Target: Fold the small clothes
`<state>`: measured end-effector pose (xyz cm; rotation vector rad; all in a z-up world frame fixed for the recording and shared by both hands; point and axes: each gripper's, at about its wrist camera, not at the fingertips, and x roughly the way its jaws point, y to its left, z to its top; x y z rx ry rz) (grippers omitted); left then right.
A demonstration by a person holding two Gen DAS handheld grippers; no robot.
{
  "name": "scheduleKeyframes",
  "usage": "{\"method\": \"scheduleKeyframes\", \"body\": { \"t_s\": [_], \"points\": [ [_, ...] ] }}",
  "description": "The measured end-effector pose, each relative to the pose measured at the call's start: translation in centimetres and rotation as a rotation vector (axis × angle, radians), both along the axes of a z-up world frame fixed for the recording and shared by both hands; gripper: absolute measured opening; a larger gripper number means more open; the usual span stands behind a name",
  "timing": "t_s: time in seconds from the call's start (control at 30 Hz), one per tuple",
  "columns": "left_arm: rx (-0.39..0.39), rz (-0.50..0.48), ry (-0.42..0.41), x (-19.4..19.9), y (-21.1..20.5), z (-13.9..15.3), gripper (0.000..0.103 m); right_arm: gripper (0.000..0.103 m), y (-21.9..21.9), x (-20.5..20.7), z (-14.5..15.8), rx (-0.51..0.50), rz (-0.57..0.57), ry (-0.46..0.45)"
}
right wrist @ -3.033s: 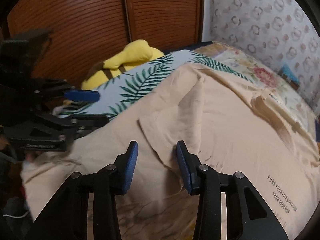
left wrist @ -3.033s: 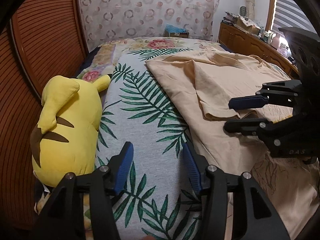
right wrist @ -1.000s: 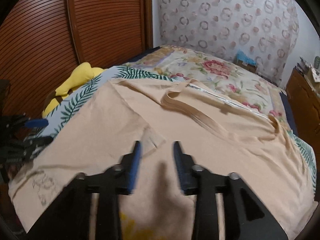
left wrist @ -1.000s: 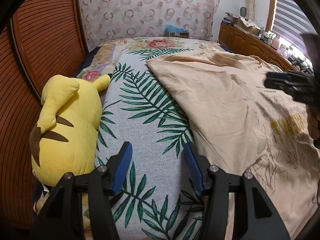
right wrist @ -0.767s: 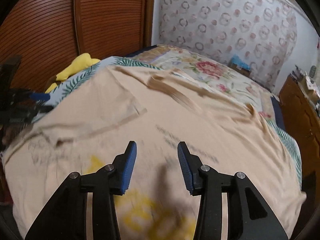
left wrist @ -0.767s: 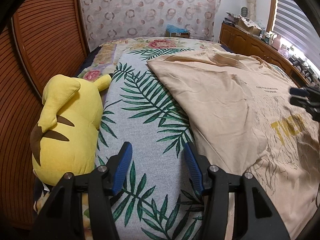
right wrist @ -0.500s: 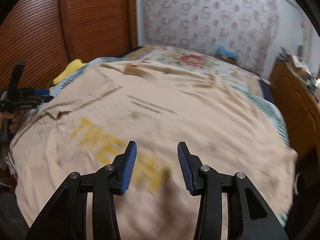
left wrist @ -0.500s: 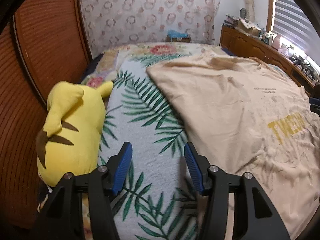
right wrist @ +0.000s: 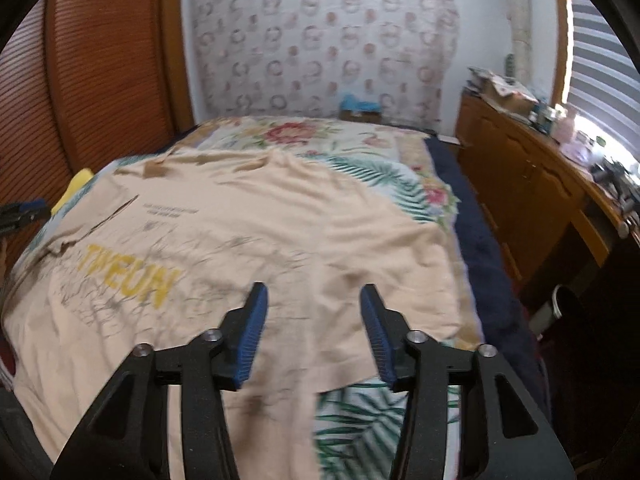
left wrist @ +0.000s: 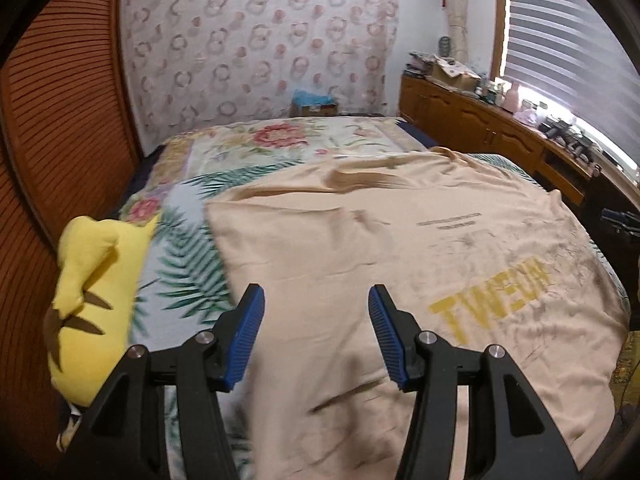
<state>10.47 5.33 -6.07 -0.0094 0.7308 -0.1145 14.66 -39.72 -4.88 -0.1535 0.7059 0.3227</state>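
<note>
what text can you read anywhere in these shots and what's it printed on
"TWEUN": my best reading of the big yellow letters on the beige t-shirt; motion blur makes the middle letters uncertain.
Two small dark lines above it on the same shirt: too small and blurred to read.
Boxes and bottles on the wooden dresser: no legible labels.

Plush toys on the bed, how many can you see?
1. A yellow plush lies along the bed's left edge beside the shirt, next to the wooden doors; the right wrist view shows only a sliver. Others may be hidden.
</note>
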Motion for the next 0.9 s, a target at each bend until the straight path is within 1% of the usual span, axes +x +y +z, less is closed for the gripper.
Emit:
{"method": "scheduleKeyframes", "body": {
  "t_s": [0.07,0.2,0.33,0.47,0.57,0.77,0.8,0.83,0.9],
  "points": [
    [-0.003,-0.022,0.009,0.5,-1.4,-0.2,0.053,0.058,-1.0,0.3,0.1,-0.011,-0.024,-0.005],
    [-0.001,-0.058,0.028,1.2,-3.4,-0.8,0.053,0.058,-2.8,1.1,-0.4,-0.035,-0.069,-0.001],
    [0.012,-0.099,0.048,1.5,-5.4,-1.5,0.053,0.058,-4.4,2.3,-2.0,-0.036,-0.113,0.048],
    [0.026,-0.121,0.079,1.8,-6.4,-2.2,0.053,0.058,-5.3,3.6,-3.2,-0.036,-0.134,0.090],
    [0.032,-0.136,0.093,1.8,-7.0,-2.6,0.053,0.058,-6.0,4.2,-4.0,-0.014,-0.146,0.131],
    [0.043,-0.147,0.118,2.0,-7.7,-3.5,0.053,0.057,-6.4,4.4,-5.0,-0.006,-0.140,0.168],
    [0.045,-0.144,0.122,2.0,-7.7,-3.6,0.053,0.053,-6.4,4.4,-5.1,-0.019,-0.143,0.160],
    [0.046,-0.139,0.128,2.1,-7.8,-3.7,0.053,0.051,-6.4,4.4,-5.2,-0.023,-0.148,0.150],
    [0.041,-0.138,0.128,2.1,-7.7,-3.7,0.053,0.041,-6.7,4.4,-5.1,-0.020,-0.160,0.147]
  ]
}}
